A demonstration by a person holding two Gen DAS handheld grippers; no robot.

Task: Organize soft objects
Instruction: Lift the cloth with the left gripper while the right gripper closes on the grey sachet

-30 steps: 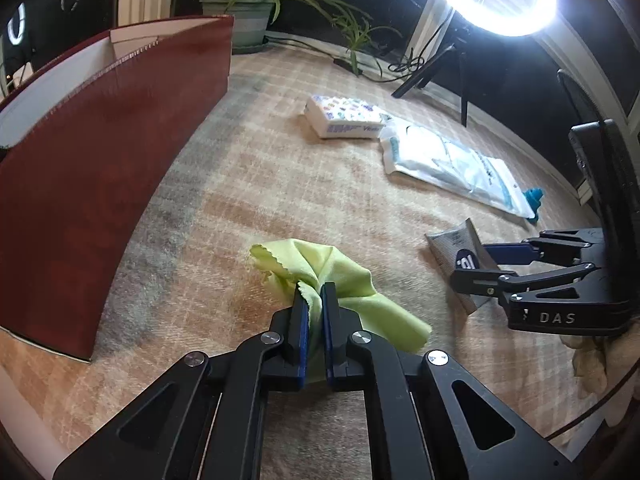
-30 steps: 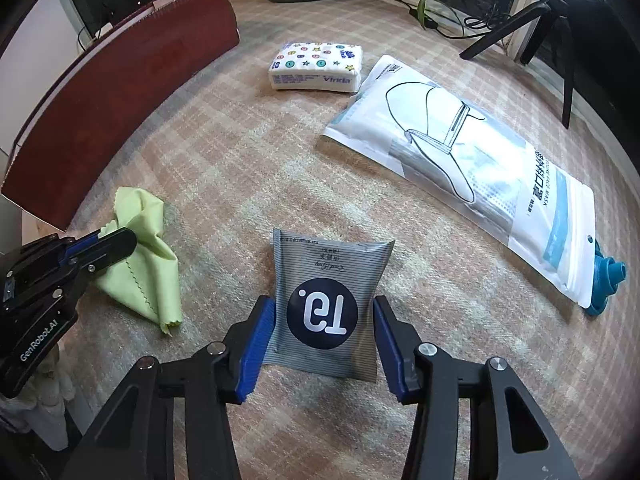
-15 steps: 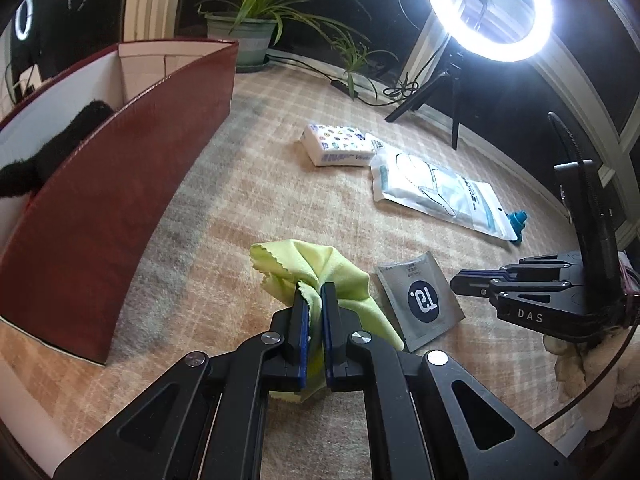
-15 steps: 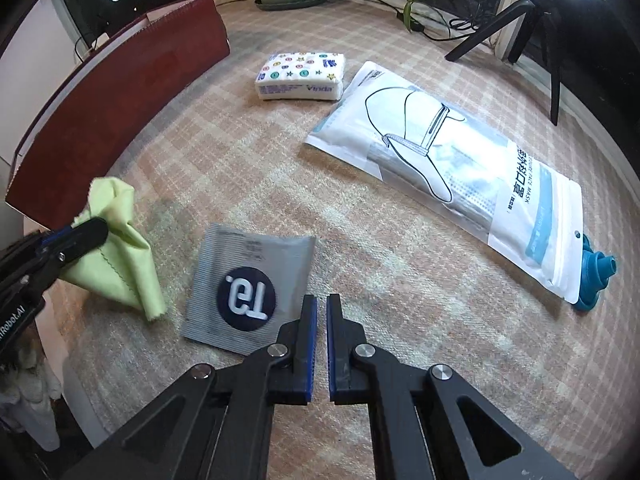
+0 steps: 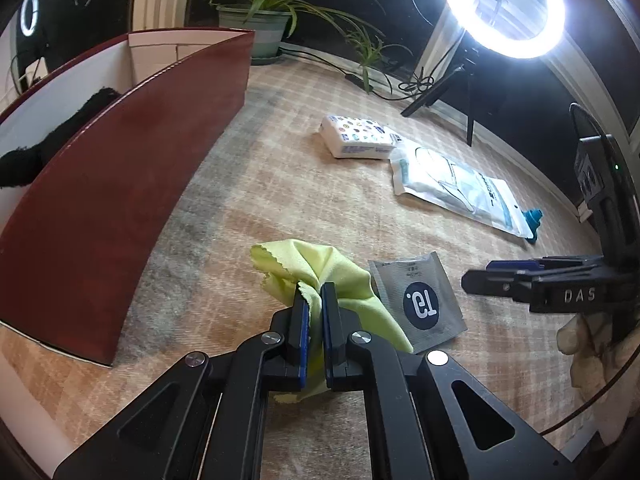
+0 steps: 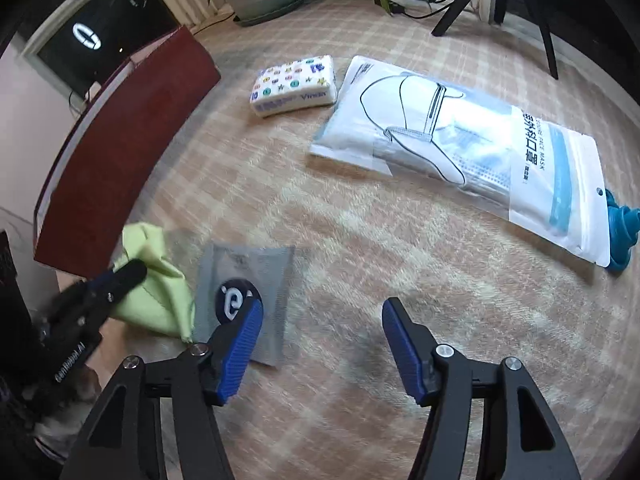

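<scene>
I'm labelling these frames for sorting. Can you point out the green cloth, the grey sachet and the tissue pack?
green cloth [image 5: 340, 272], left wrist view, on the bunched fold above the fingers.
grey sachet [image 5: 420, 280], left wrist view, upper face above the dark round logo.
tissue pack [image 6: 294, 78], right wrist view, patterned top face.

From my left wrist view: box [image 5: 120, 184] fills the frame's left, a dark soft item [image 5: 24, 160] inside it. Cloth [image 5: 340, 280] sits lower centre on the carpet [image 5: 280, 184]; sachet [image 5: 420, 300] lies just right of it, touching. Tissue pack [image 5: 360, 138] lies upper centre, mask bag [image 5: 460, 188] touching it on the right. Potted plant [image 5: 256, 20] stands behind the box, ring light [image 5: 504, 4] upper right.
</scene>
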